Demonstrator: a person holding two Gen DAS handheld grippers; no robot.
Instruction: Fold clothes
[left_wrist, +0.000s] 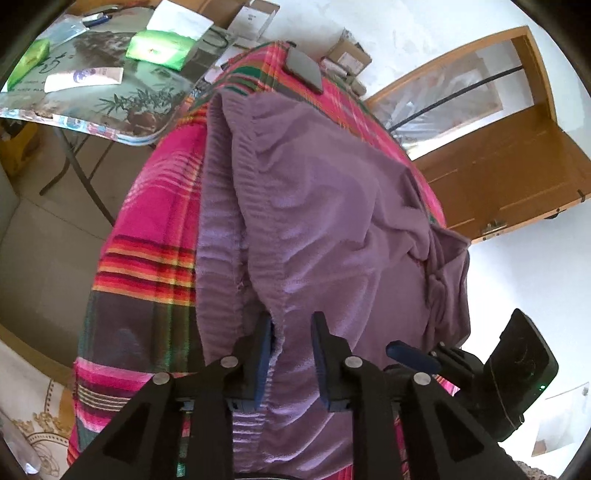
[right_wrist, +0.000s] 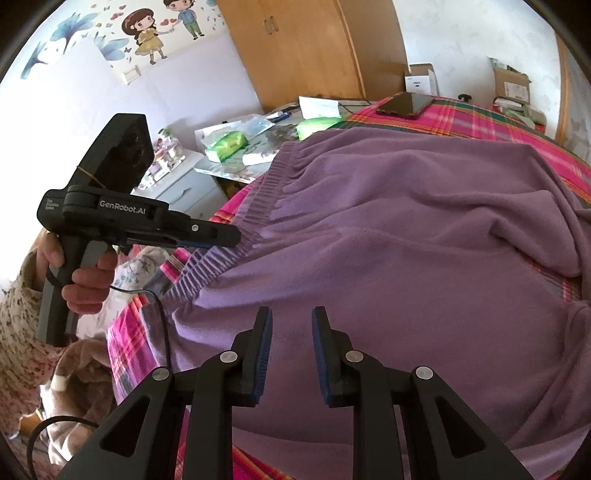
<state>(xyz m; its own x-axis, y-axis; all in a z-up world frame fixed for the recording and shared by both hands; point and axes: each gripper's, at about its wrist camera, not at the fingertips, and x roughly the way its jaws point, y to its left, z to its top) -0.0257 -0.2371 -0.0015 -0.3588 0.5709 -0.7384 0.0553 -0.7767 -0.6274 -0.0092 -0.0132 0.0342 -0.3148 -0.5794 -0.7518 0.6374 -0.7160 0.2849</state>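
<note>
Nearest in the left wrist view, the left gripper (left_wrist: 291, 347) has its fingers parted around the ribbed waistband edge of the purple garment (left_wrist: 314, 206); the cloth passes between them by the left pad, though whether it is pinched cannot be told. In the right wrist view, the right gripper (right_wrist: 291, 350) hangs with its fingers apart over the near part of the garment, holding nothing (a hand (right_wrist: 83, 284) grips the other tool's handle at the left). The garment lies spread across the pink striped blanket (left_wrist: 155, 206), its waistband along the blanket's left edge. A dark phone (right_wrist: 406, 103) rests near the blanket's far edge. Beyond stands a cluttered table (left_wrist: 110, 107), then a wooden wardrobe (right_wrist: 306, 48).
</note>
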